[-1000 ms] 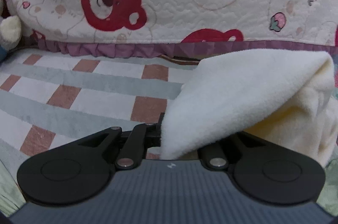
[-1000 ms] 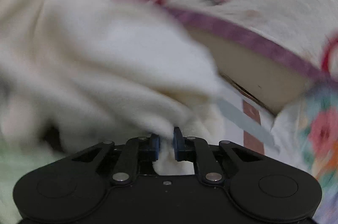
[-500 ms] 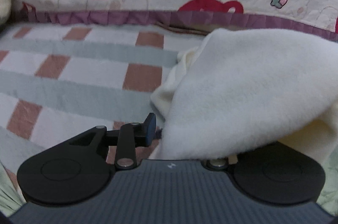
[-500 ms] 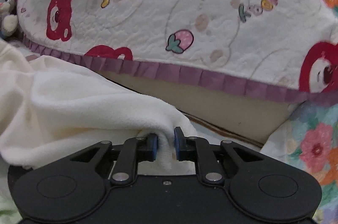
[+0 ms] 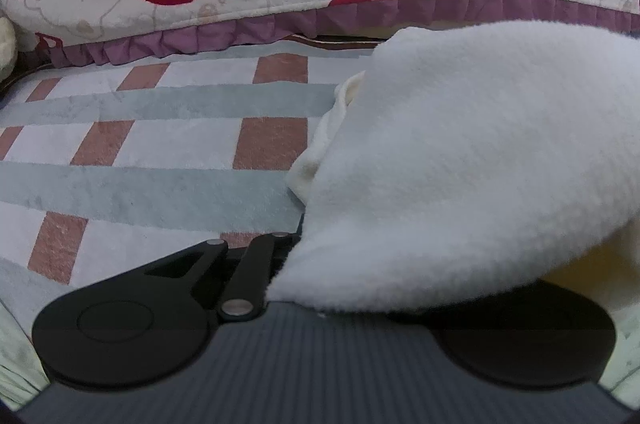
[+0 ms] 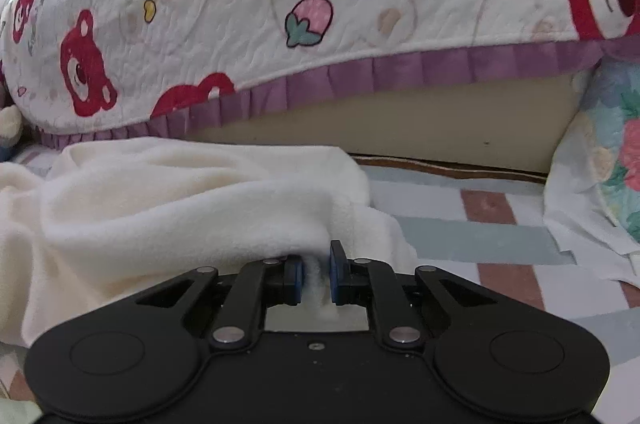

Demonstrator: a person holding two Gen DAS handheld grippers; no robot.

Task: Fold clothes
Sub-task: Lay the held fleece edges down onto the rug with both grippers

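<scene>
Since a second ago the cream fleece garment (image 6: 180, 208) has come down from the air onto the checked bed cover (image 5: 160, 144), below the bear-print quilt (image 6: 280, 4); a fold looks laid, judged only.

Right gripper (image 6: 316, 274): jaws nearly closed, pinching a fleece edge.

Left gripper (image 5: 304, 264): fleece drapes over its tips; half a second ago it stood open, now cannot tell whether clenched or released.

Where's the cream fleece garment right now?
The fleece garment lies on the checked mat below the bear quilt, left of centre in the right wrist view. The right gripper pinches its near edge.
</scene>
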